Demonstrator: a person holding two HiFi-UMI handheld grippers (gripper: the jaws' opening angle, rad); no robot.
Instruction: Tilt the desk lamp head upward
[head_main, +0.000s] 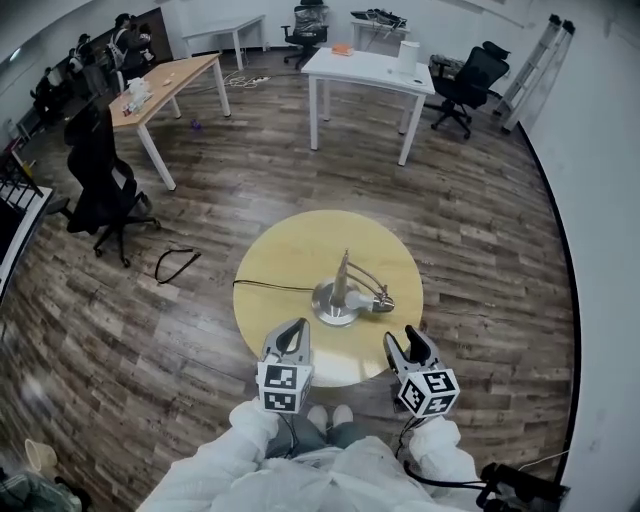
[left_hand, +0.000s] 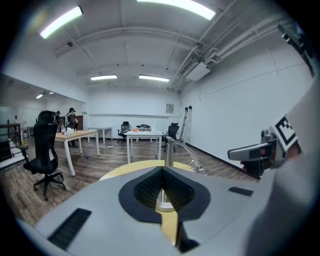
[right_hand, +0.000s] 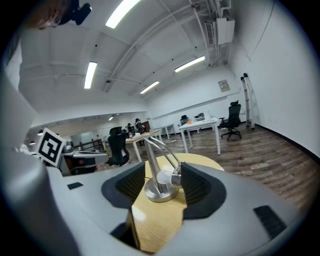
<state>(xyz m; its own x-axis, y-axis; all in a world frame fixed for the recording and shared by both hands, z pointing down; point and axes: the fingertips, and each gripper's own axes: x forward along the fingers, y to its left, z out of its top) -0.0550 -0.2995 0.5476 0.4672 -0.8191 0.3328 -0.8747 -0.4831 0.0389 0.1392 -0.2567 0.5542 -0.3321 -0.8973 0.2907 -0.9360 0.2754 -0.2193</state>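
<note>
One desk lamp — two grippers

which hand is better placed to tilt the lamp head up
Right, likely: the right tongs stand open and look straight at the silver metal desk lamp's head, which points to that side. The left tongs are shut.

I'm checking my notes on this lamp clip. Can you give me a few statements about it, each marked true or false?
1. The lamp stands on the round table. True.
2. The left gripper has its jaws apart. False: they are together.
3. The lamp head hangs low beside the base. True.
4. The right gripper grips the lamp head. False: its jaws are open, short of the lamp.
</note>
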